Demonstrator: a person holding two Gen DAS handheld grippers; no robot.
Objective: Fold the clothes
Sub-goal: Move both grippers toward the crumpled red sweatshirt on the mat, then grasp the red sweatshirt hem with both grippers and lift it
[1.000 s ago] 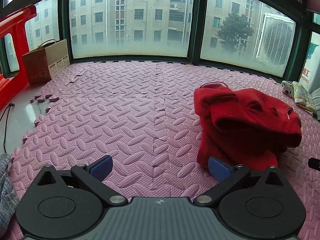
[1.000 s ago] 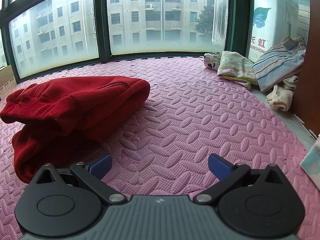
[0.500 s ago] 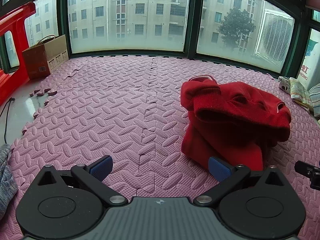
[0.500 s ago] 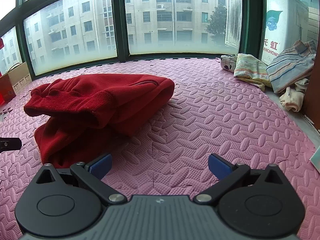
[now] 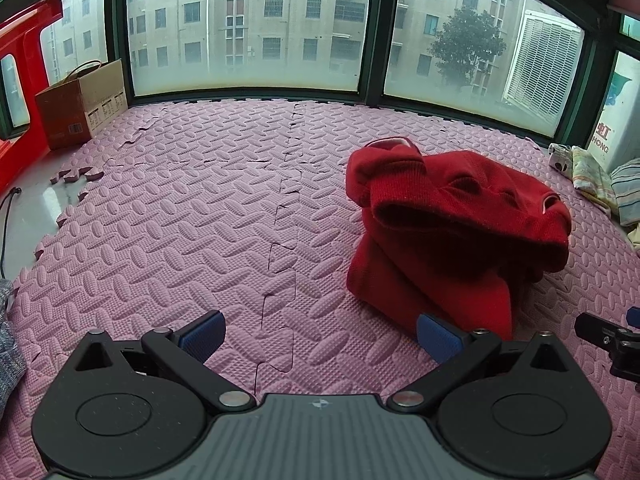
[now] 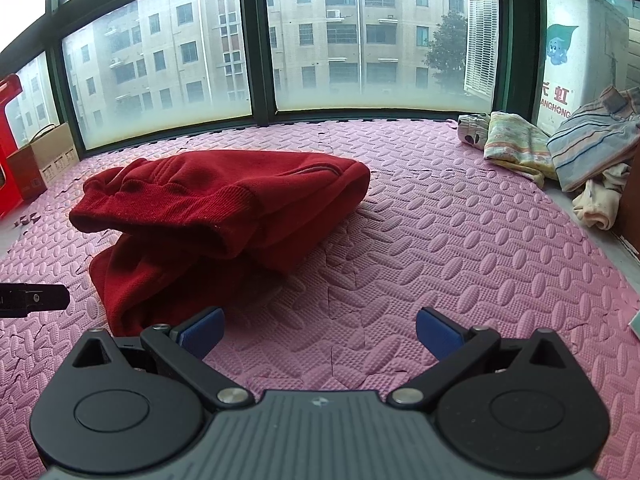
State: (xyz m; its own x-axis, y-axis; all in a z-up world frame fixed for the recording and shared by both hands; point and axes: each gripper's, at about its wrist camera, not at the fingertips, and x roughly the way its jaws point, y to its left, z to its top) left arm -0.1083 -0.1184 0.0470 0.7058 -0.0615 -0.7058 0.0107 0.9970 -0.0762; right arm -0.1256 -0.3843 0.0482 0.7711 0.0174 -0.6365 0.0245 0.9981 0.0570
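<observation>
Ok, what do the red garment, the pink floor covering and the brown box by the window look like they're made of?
Red garment: thick knit, probably fleece or cotton sweatshirt fabric; matte, with ribbed cuff bands.
Pink floor covering: likely soft foam tiles; matte, embossed oval pattern, jigsaw seams, loose edge pieces.
Brown box: cardboard by its look; flat matte sides, printed labels, thin carry handles whose material I can't tell.
</observation>
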